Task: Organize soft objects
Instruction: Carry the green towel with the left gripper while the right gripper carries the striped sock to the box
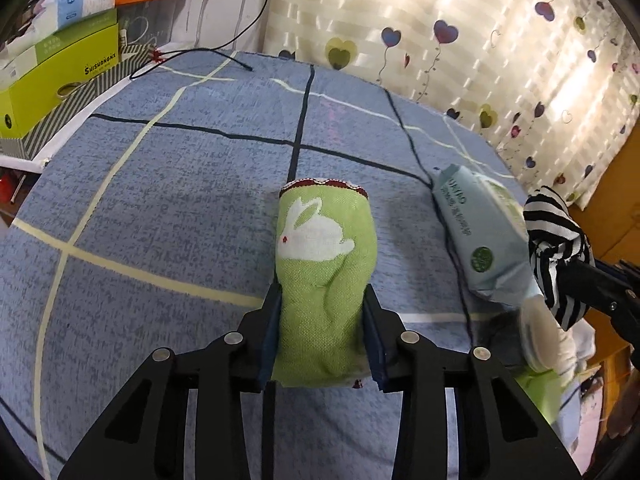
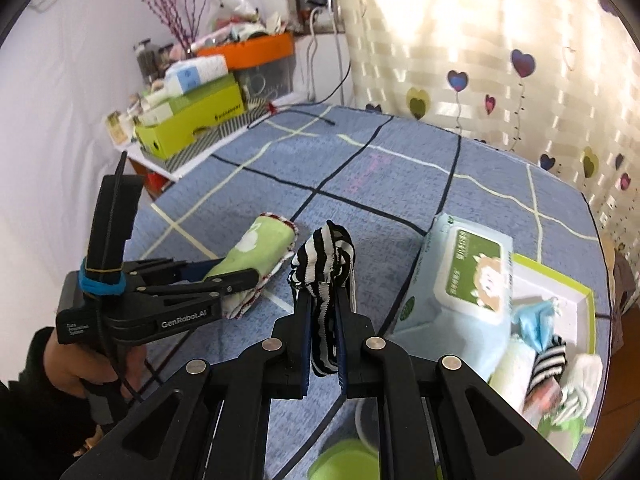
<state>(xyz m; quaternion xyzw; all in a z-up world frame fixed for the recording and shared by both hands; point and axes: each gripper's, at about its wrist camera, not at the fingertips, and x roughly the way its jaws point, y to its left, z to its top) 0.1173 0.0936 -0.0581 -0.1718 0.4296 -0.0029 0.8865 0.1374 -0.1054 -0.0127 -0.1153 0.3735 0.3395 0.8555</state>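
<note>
Across the whole scene lies a blue bedspread (image 1: 168, 208) crossed by dark and pale lines, with a cream curtain (image 1: 500, 40) printed with hearts hanging behind it. At the far left edge a yellow-green box (image 1: 60, 76) sits on a striped box, and an orange tray (image 2: 256, 50) stands above it among clutter.

Toward the right edge of the bedspread a pale blue pack of wipes (image 2: 460, 276) with a green lid rests partly against a white tray with a green rim (image 2: 560, 292), and that tray holds several small rolled cloths, one of them striped.

In the middle of the bedspread is a green rolled cloth (image 1: 324, 268) with a white rabbit on it and a red scalloped edge. The left gripper (image 1: 322, 296) has its jaws part open around it, one pad against each side of the roll, which lies lengthwise between them; the right wrist view shows the roll resting on the bedspread. A hand (image 2: 72, 364) in a dark sleeve holds this gripper's handle.

The right gripper (image 2: 322, 312) is nearly closed, its jaws pinching a black-and-white striped cloth (image 2: 324, 264) that bunches above the fingertips, clear of the bedspread, between the green roll and the wipes.
</note>
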